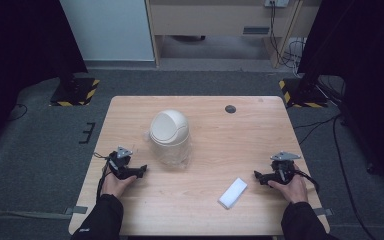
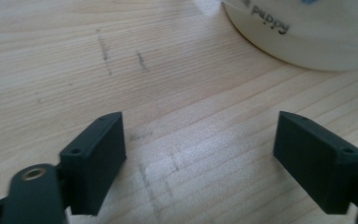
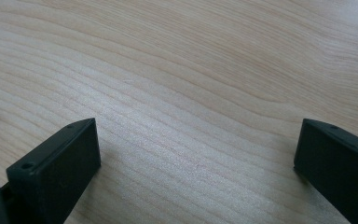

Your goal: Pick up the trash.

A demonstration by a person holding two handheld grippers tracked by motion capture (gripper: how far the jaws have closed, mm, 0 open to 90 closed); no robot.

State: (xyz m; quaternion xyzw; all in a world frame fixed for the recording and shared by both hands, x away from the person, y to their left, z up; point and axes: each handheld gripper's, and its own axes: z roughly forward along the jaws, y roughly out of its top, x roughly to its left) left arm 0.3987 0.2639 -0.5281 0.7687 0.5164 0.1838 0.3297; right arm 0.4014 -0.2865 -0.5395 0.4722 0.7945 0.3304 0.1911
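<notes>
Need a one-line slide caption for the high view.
Both open grippers, left and right, rest on table flanking bin and white pad.

Both my forearms come in from the bottom edge of the high view, black sleeves down to the wrists, well apart from each other. My left hand point(image 1: 114, 184) wraps the back of the black two-jaw left gripper point(image 1: 141, 171), grey three-cornered plate on top, jaws pointing right and a bit fwd, low over the tabletop. In the left gripper view both black pads point(image 2: 100, 154) stand wide apart, nothing btwn them. My right hand point(image 1: 293, 187) holds the black right gripper point(image 1: 256, 176), jaws pointing left toward centre. Its pads point(image 3: 63, 165) are likewise spread wide, nothing btwn. Cable trails back from each gripper.
</notes>
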